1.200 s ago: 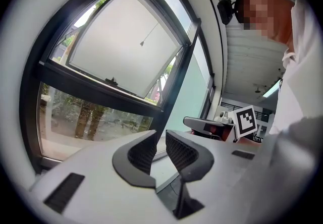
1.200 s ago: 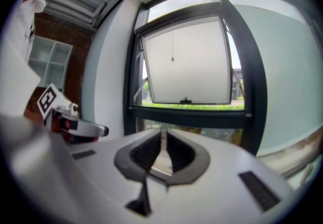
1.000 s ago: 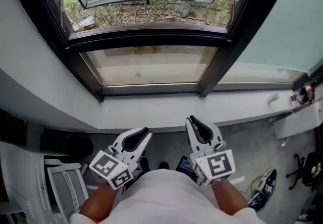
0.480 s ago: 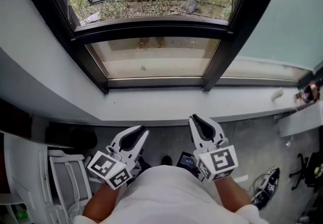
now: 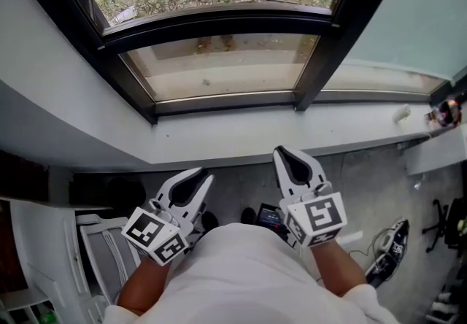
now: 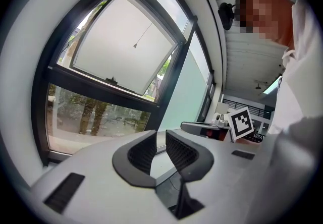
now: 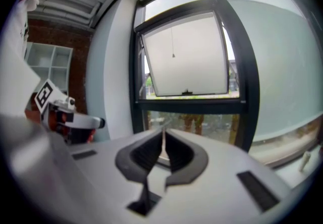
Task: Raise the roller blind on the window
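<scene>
Roller blind [image 7: 187, 59]; flat, matte white rectangle

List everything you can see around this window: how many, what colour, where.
black metal window frame: one, black, straight ahead
tilted-open top sash: one, pale pane, top centre
thin pull cord: one, dark, before the sash
pale green roller blind: one, over the right pane
white window sill: one, below the frame
small white object: one, sill's right end
white shelf unit: one, left of the window
left hand-held gripper: one, white, jaws slightly apart, empty
right hand-held gripper: one, white, jaws just closed together, empty
</scene>
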`<state>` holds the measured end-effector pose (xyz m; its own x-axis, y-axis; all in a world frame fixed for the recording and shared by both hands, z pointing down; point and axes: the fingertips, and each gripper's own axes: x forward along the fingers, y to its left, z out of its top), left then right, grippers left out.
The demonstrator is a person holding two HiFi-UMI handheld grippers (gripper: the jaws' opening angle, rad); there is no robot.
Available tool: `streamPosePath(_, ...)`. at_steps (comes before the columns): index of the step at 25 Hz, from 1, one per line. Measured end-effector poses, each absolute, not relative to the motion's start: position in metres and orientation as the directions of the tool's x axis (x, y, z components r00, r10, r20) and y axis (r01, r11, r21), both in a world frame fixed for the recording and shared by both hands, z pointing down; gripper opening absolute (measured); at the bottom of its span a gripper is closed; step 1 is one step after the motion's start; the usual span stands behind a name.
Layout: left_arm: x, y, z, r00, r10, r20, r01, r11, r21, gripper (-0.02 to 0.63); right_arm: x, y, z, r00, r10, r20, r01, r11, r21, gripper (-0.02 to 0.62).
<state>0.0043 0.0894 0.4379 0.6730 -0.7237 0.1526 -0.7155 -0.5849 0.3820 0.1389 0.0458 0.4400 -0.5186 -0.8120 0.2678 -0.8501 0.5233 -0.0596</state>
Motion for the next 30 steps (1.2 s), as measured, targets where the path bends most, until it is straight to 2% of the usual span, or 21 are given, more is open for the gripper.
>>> streamPosePath(9,-0.004,0.101,0.431,0.701,-0.698,0.147,-0.693,-0.618,0.371,0.075,0.129,0.057,0.442,-0.474,-0.821,0.317,-0.867,0.498,-0.007,0.023)
streamPosePath(14,-0.005,0.108,0.432,0.708,-0.69,0.154,-0.687,-0.621,0.376,0.075,0.127,0.063,0.443,-0.484,-0.809,0.333,-0.867,0.495,-0.056,0.022)
streamPosePath(30,-0.005,0.114,0.435,0.735,-0.66,0.156,-0.66,-0.642,0.392,0.075,0.121,0.067,0.445,-0.464,-0.818,0.34,-0.877,0.478,-0.049,0.021)
